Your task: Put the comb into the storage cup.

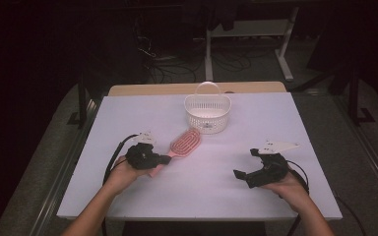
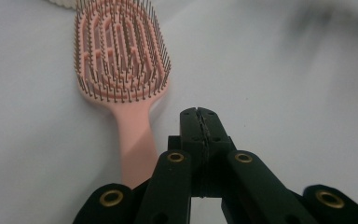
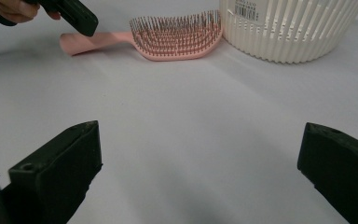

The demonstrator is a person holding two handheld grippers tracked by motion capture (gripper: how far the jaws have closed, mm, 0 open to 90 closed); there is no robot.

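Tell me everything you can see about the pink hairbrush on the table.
The hairbrush looks like pink plastic, with a vented oval head full of thin dark-tipped bristles and a flat, plain handle. It lies on the white table with its bristles facing up. Its head points toward the white basket and lies close to the basket's base; I cannot tell whether they touch. The left gripper, shut and empty, sits beside the handle.

closed tongs (image 2: 199,113), pink hairbrush (image 2: 121,60) just beside

Matt pink plastic hairbrush (image 2: 121,70), ribbed white plastic basket (image 1: 207,114), smooth matt tabletop (image 1: 256,123).
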